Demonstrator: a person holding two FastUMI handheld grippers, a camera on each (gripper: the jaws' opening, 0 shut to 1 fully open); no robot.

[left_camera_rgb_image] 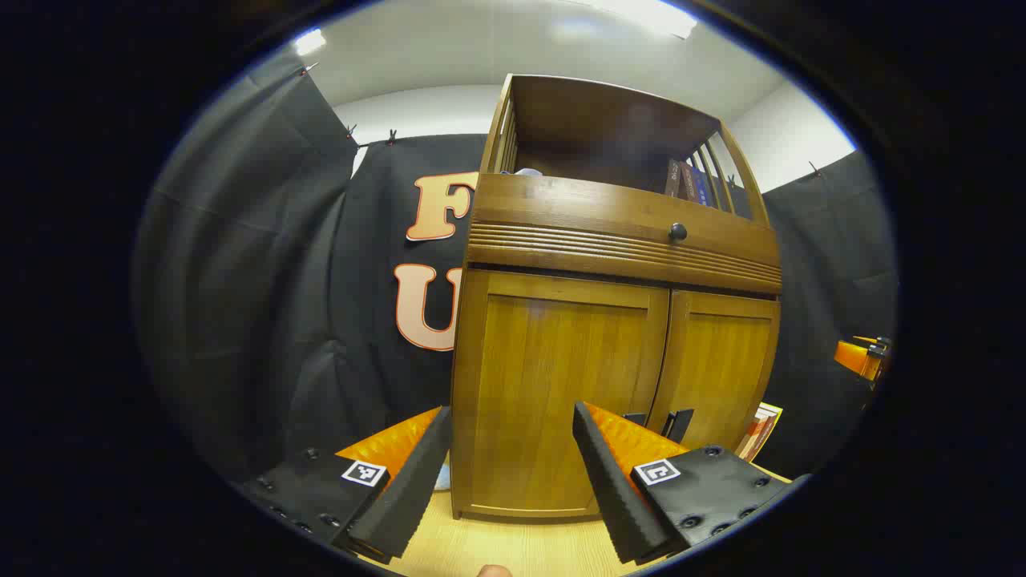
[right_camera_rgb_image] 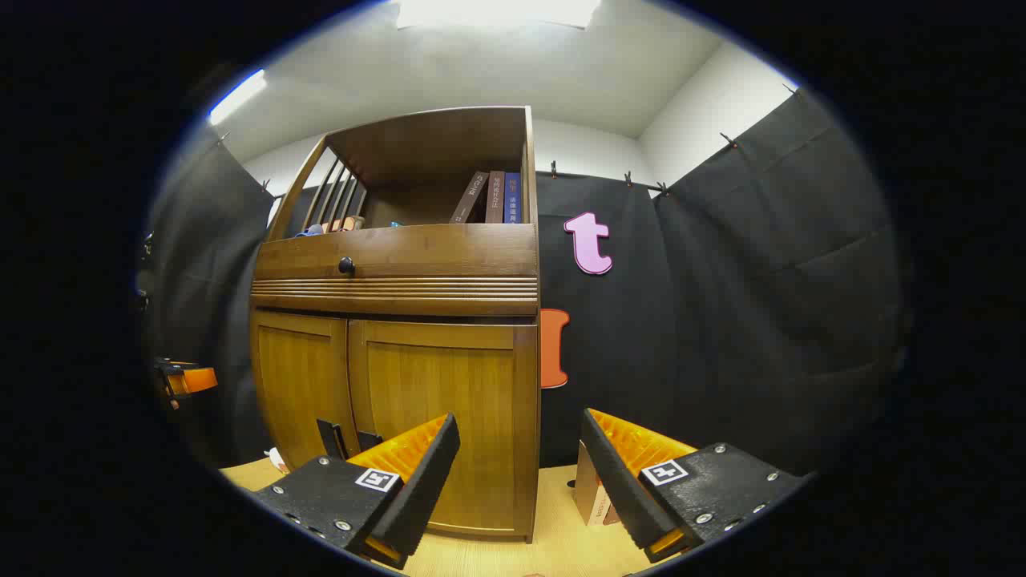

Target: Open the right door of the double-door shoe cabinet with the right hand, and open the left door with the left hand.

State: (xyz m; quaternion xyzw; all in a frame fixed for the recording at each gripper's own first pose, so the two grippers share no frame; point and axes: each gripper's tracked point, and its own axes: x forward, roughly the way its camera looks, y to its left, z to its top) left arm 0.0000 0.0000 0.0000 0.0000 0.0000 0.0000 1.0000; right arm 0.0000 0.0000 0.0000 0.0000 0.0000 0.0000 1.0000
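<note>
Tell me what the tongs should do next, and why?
Probably the right tongs should move in toward the right door's dark handle near the middle seam. Both doors look shut, the left door too, and both tongs, the left tongs included, are open and holding nothing in front of the shoe cabinet.

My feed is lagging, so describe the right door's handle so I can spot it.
Start at the wooden shoe cabinet. Its two doors meet at a centre seam; low beside it sits the right door's handle, a small dark tab, unlike the round black knob on the drawer above.
</note>
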